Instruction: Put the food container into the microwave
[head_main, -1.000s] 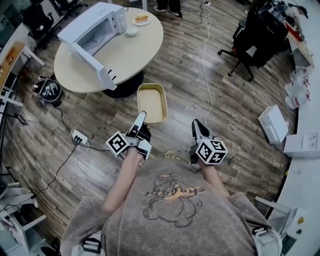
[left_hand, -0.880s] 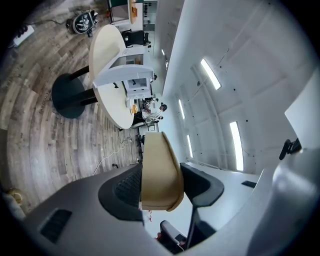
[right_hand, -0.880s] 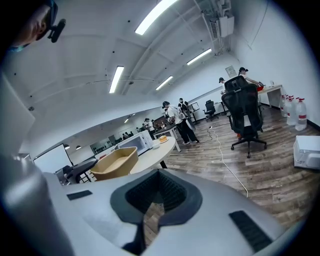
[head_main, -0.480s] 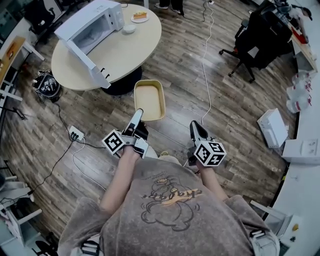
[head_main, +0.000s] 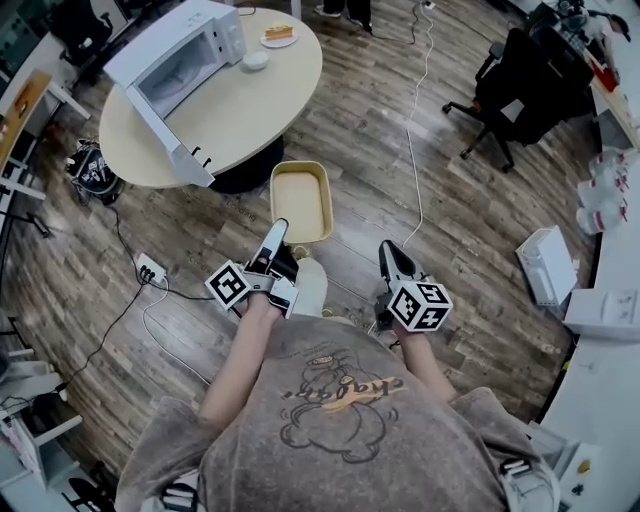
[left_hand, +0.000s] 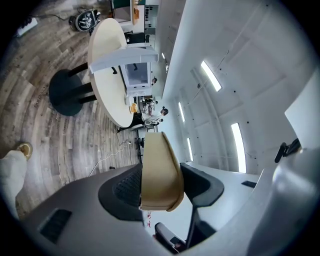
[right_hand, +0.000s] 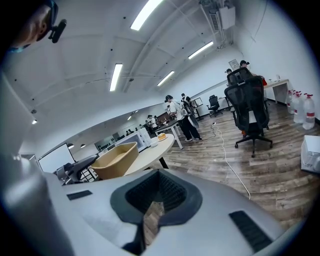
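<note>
Left gripper (head_main: 279, 230): closed on the near end wall of the food container (head_main: 302, 200).
Food container: held in the air above the wooden floor (head_main: 450, 220), near the round table (head_main: 265, 95).
Microwave (head_main: 185, 60): on the table, open.
Right gripper (head_main: 388, 252): empty; its jaws seem nearly together.

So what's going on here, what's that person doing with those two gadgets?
A person holds an empty tan food container out in front, clamped by its rim in the left hand-held gripper. The right hand-held gripper is shut and holds nothing. Ahead, on a round table, stands a white microwave with its door open. The container is not in it yet: the person is short of the table, on the wooden floor.
</note>
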